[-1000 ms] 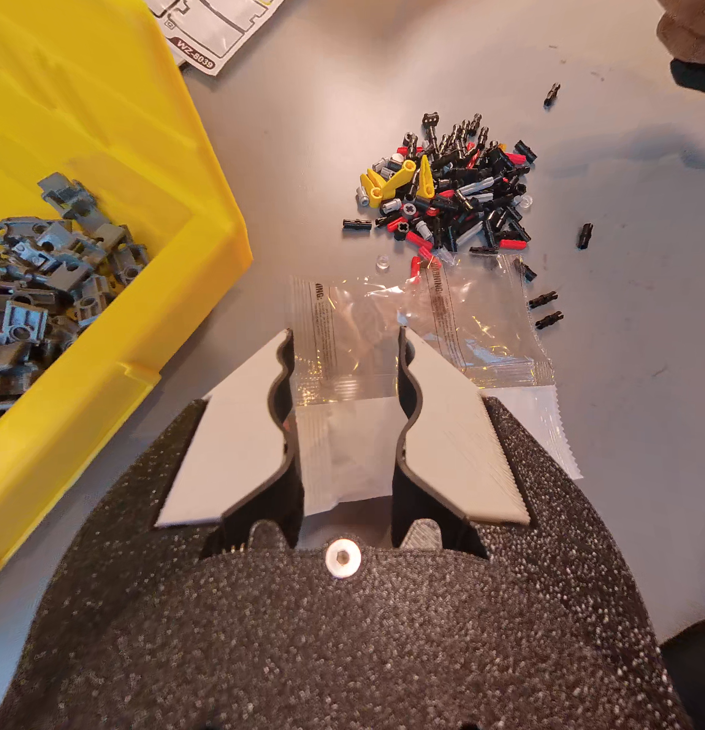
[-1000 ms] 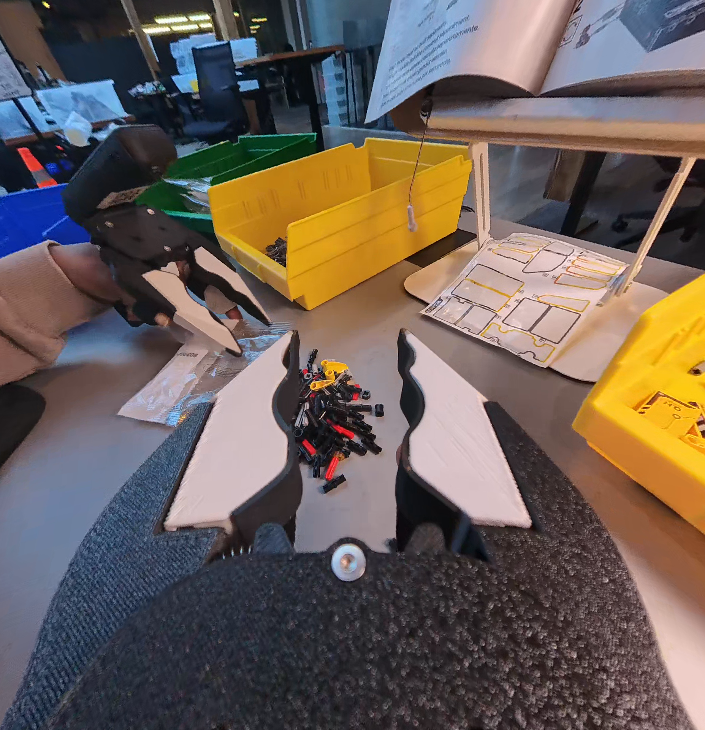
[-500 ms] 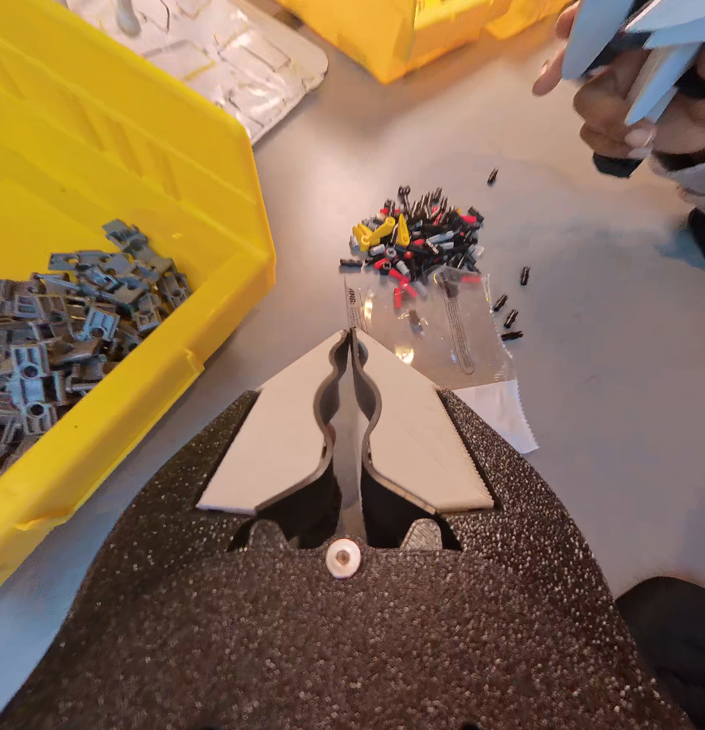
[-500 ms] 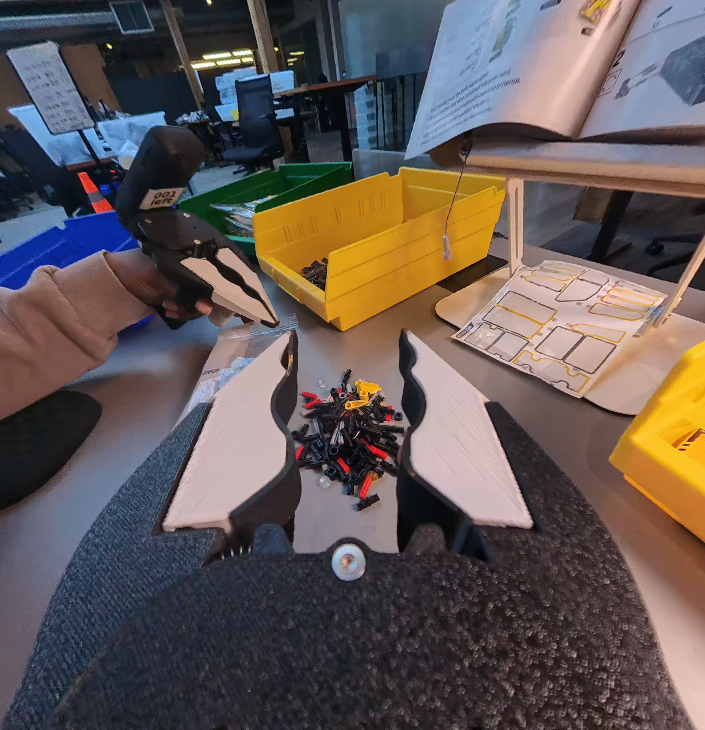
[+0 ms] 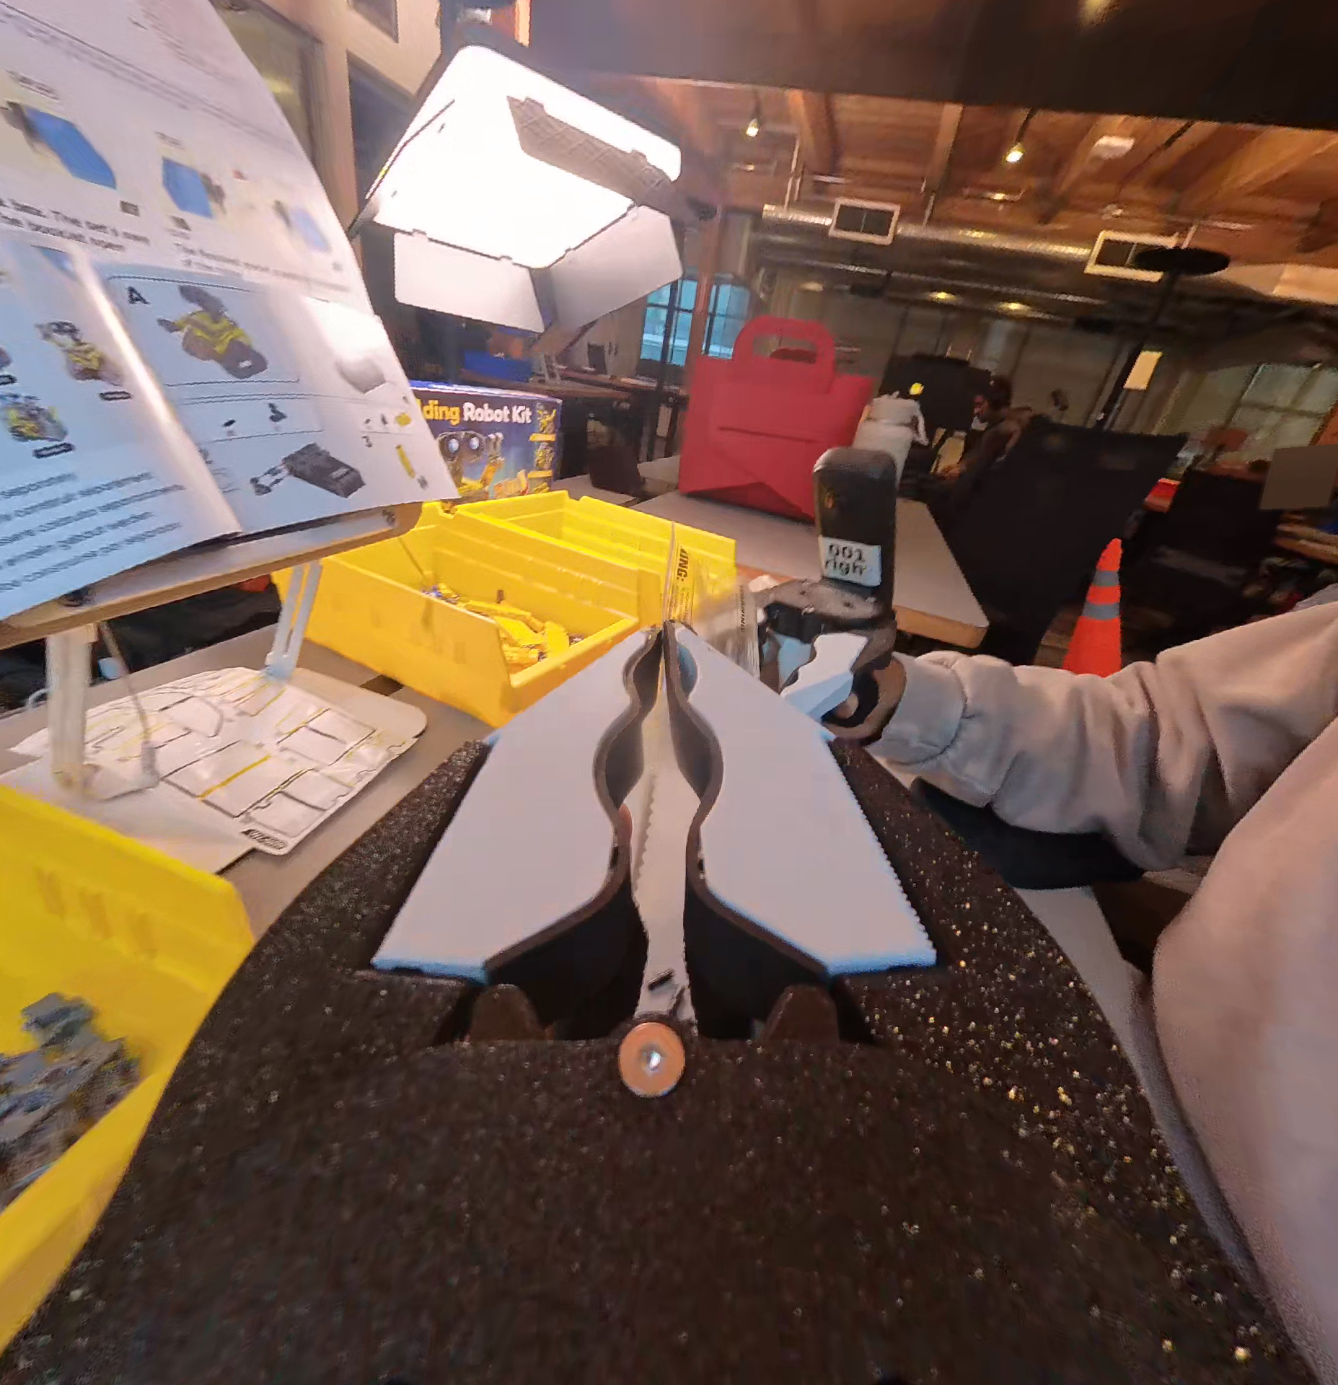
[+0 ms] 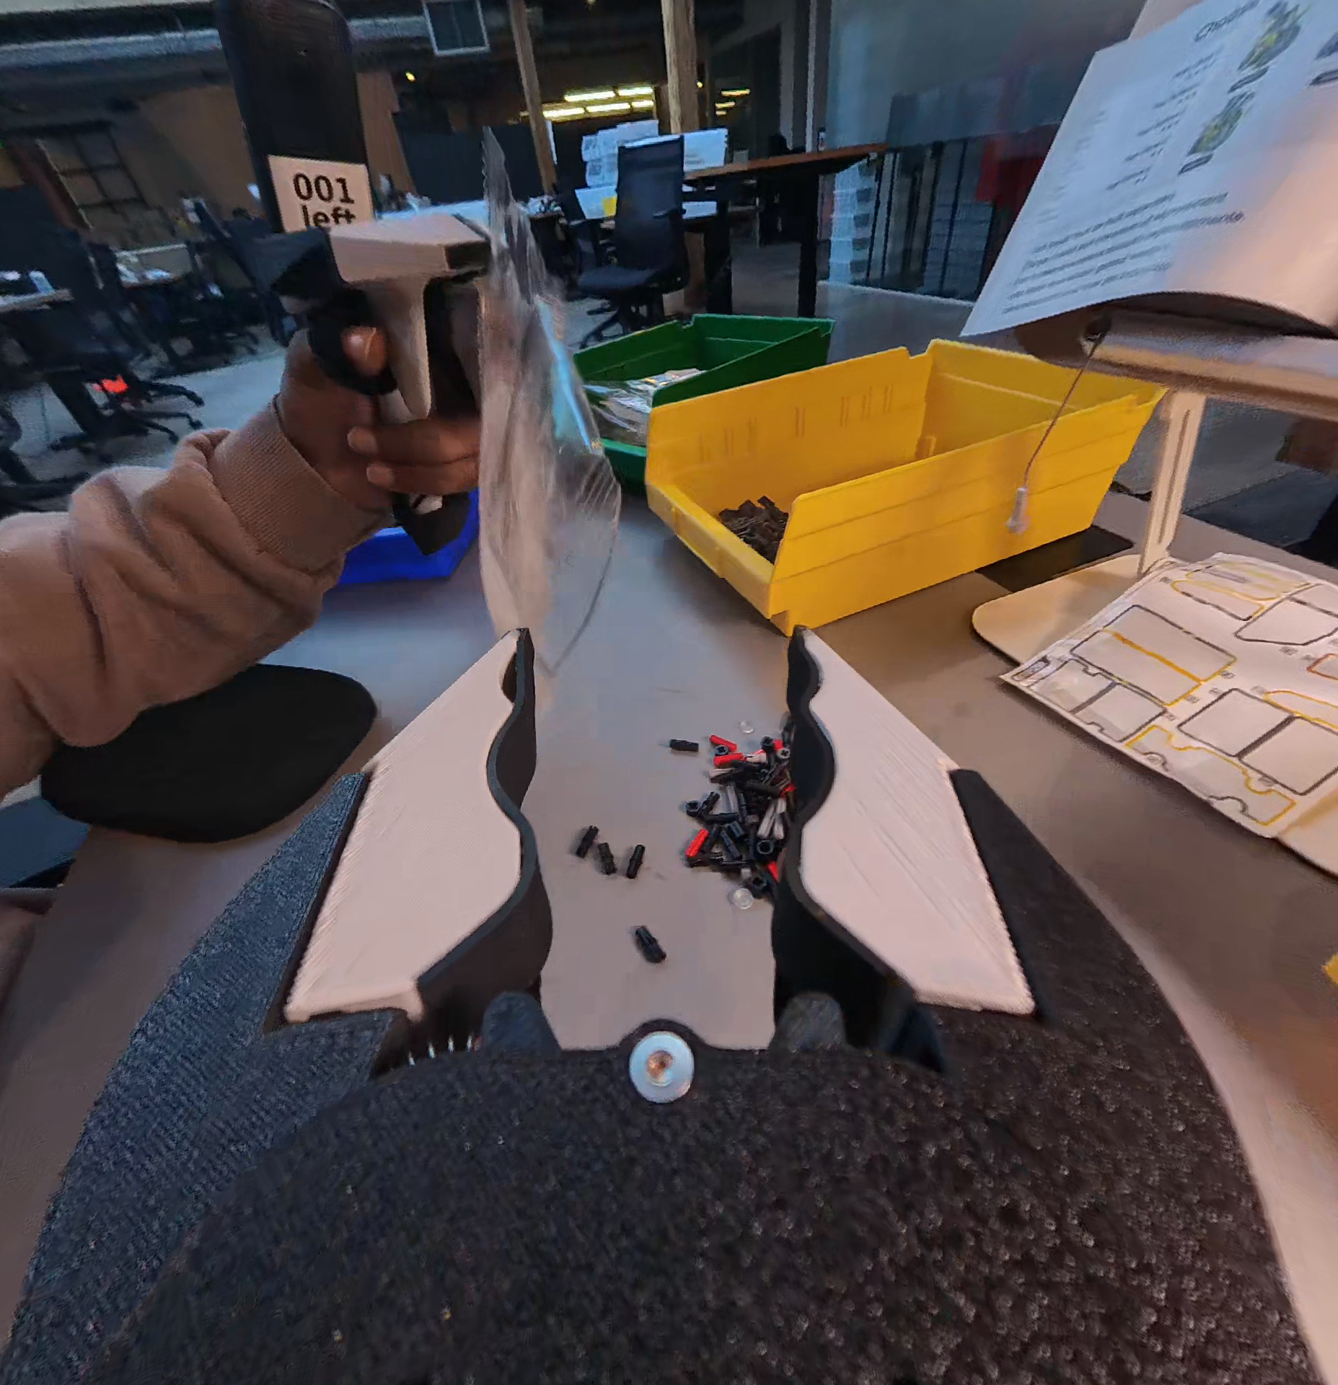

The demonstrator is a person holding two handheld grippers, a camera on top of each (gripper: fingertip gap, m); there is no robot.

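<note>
My left gripper [image 5: 662,641] is shut on a clear empty plastic bag [image 5: 695,592], whose serrated edge runs back between the fingers. In the right wrist view the left gripper [image 6: 463,255] is held high above the table, and the bag [image 6: 538,450] hangs down from it, blurred. My right gripper [image 6: 662,644] is open and empty, low over the grey table [image 6: 651,674]. A pile of small black, red and grey pins [image 6: 740,809] lies by its right finger, with a few loose black pins [image 6: 606,858] between the fingers. The right gripper also shows in the left wrist view [image 5: 823,663].
A yellow bin [image 6: 875,480] with dark parts, a green bin [image 6: 695,352] and a blue bin [image 6: 411,562] stand behind. An open booklet on a stand [image 6: 1205,187] and a sticker sheet [image 6: 1205,704] are at the right. Another yellow bin [image 5: 501,622] holds yellow parts. Left tips to right tips: about 12 centimetres.
My left gripper closed on the bag lying on the table, then lifted it and tilted up to face the room. My right gripper shifted, so the pile now lies by its right finger.
</note>
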